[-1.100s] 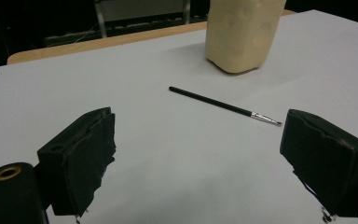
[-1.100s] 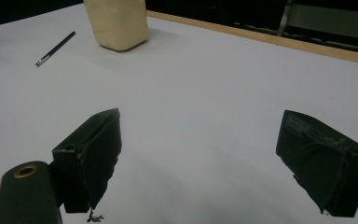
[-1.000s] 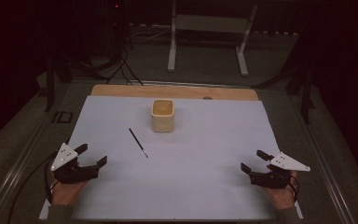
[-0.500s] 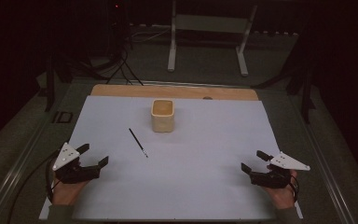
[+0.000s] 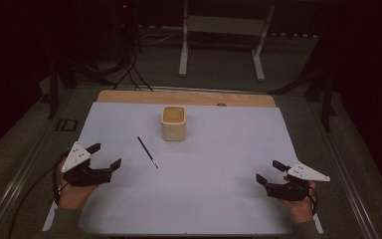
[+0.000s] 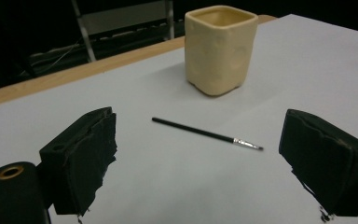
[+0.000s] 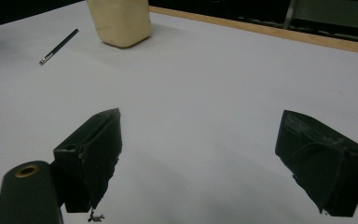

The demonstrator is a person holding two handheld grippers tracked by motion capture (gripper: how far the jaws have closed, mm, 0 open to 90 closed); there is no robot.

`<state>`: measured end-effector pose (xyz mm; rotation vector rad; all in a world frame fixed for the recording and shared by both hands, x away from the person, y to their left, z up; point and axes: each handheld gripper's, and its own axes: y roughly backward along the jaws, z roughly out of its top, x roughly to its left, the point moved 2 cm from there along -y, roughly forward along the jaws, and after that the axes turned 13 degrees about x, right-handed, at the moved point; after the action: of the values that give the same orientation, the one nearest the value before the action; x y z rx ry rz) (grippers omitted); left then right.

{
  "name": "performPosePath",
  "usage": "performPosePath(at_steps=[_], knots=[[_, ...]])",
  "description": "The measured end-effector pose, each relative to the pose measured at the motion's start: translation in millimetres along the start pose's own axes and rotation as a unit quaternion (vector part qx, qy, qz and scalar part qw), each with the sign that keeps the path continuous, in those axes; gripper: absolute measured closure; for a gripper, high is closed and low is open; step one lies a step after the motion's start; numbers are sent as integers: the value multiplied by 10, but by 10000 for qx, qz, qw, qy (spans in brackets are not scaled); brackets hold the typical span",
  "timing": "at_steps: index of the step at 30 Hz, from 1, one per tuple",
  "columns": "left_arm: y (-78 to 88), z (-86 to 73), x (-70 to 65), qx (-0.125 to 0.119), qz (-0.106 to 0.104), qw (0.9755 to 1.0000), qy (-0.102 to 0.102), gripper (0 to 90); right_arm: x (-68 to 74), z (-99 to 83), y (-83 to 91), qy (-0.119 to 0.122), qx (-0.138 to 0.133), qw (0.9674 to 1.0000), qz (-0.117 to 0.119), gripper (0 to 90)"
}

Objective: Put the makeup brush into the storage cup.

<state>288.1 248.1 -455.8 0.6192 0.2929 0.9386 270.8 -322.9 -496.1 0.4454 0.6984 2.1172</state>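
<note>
While both grippers — left gripper (image 5: pixel 103 156), right gripper (image 5: pixel 270 172) — are held wide open and empty, the thin brush (image 6: pixel 206 134) beside the cup (image 6: pixel 220 48) could be rolled away if nudged.

A white-topped table (image 5: pixel 219 199) bears a cream cup (image 5: pixel 174 123) and a thin black brush (image 5: pixel 147 152).

Each black gripper (image 5: pixel 102 159) bears a grey three-cornered plate and trailing cable.
</note>
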Motion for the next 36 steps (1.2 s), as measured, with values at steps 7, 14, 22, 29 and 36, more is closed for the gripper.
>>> performPosePath(at_steps=[7,14,22,29,36], knots=[[-57,167,49,-9,-21,10000,-56,118,-8,0,10,-1,-30,10000,-3,143],[-137,297,91,30,-33,9999,-107,119,-14,0,17,-26,-49,10000,-3,143],[-234,429,106,41,-84,9999,-119,118,-22,-4,18,-26,-46,10000,3,143],[-282,507,150,63,-74,9999,-96,118,-27,-6,18,-48,-48,10000,4,143],[-321,606,184,69,-61,9999,-119,119,-26,-5,17,-45,-45,10000,1,143]])
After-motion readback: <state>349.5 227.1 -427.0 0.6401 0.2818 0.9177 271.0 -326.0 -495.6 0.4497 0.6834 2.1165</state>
